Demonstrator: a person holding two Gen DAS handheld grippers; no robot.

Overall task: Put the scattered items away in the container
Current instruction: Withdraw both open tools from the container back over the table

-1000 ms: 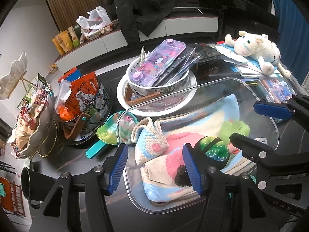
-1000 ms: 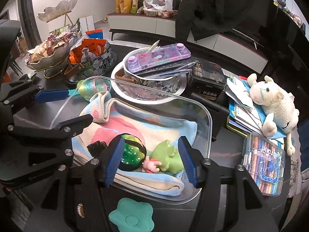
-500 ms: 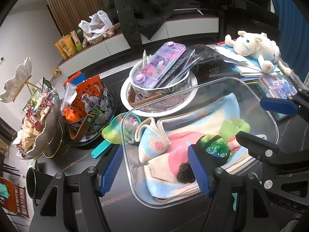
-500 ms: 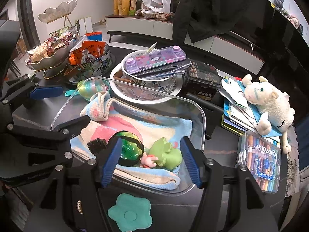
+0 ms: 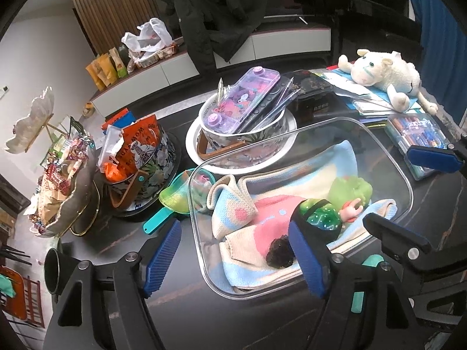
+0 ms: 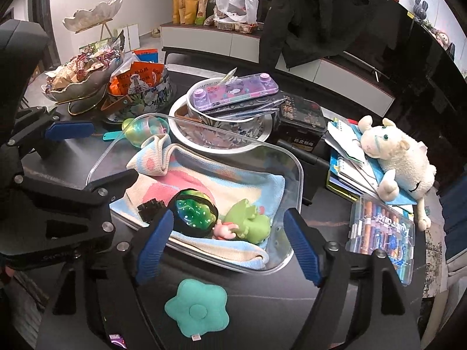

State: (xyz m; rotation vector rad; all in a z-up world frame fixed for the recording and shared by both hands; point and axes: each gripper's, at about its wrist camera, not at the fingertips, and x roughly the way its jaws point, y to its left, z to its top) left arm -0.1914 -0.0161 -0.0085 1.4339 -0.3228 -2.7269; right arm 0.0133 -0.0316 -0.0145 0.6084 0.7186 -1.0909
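The left hand-held gripper (image 5: 236,258) is spread wide, with nothing between its blue pads (image 5: 162,258); it holds nothing and touches nothing. The right hand-held gripper (image 6: 227,245) is likewise spread wide and empty, its blue pads (image 6: 302,248) standing on either side of the near end of the clear container (image 6: 297,175) without visible contact.

The clear container rests on the dark bench (image 6: 321,213), directly ahead of both hand-held grippers. It is lined with a folded pastel blanket (image 6: 204,180). On the blanket lie a green spotted ball (image 6: 194,214), a green soft toy (image 6: 248,221) with a small pink hand, and a dark toothed item (image 6: 150,205) beside the ball. In the right wrist view, the ball and toy lie between the two pads, just beyond them.

A teal flower-shaped pad (image 6: 195,307) lies on the bench outside the container, below the right hand-held gripper. A box of crayons (image 6: 382,236) lies to the right of the container, near a plush lamb (image 6: 394,151) resting on a stack of books.

The right wrist view shows the flower-shaped pad in full; the left wrist view shows only a teal sliver behind gripper hardware. The left wrist view shows more clearly an iridescent scoop with a teal handle (image 5: 175,201) touching the container's far left corner. Both views show a bowl of stationery (image 5: 242,134) behind the container.
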